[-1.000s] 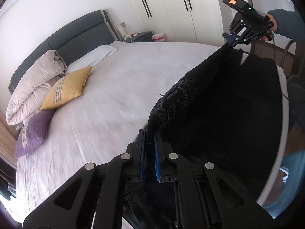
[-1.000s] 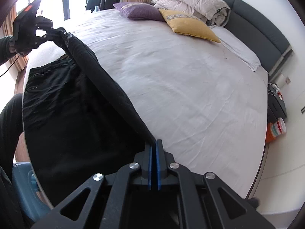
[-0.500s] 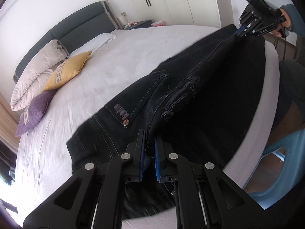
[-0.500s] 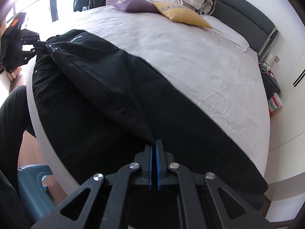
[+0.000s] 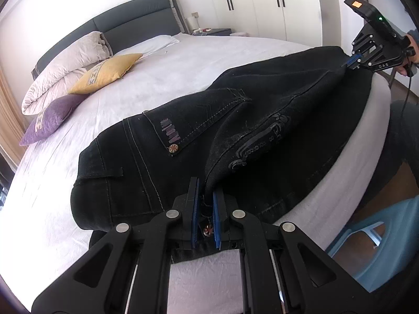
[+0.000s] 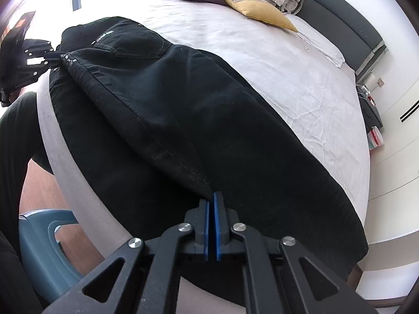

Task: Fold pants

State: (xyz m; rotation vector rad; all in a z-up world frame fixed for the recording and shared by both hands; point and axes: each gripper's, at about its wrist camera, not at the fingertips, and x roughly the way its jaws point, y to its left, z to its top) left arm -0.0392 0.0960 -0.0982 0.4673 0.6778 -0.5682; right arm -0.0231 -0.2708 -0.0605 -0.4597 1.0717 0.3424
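Observation:
Black jeans [image 5: 275, 120] [image 6: 183, 110] lie lengthwise along the near edge of the white bed [image 5: 199, 73], one leg folded over the other. My left gripper [image 5: 205, 193] is shut on the waistband end, a rivet button showing between its blue pads. Its back pocket with stitched lettering faces up. My right gripper [image 6: 210, 198] is shut on the hem end of the upper leg. Each gripper shows in the other's view: the right gripper [image 5: 353, 60] at the far right, the left gripper [image 6: 56, 56] at the far left. The fabric between them runs as a raised ridge.
Purple cushion [image 5: 49, 120], yellow cushion [image 5: 104, 73], rolled duvet [image 5: 65, 62] and white pillow [image 5: 149, 47] lie by the dark headboard [image 5: 117, 23]. A blue plastic stool [image 5: 379, 240] stands at the bed's edge beside the person's dark-trousered legs [image 6: 15, 136]. Nightstand [image 6: 371, 110] and wardrobes lie beyond.
Both grippers have come down toward the bed, carrying the lifted leg over. The jeans, hanging high a second ago, now rest spread flat on the sheet with the pocket side up.

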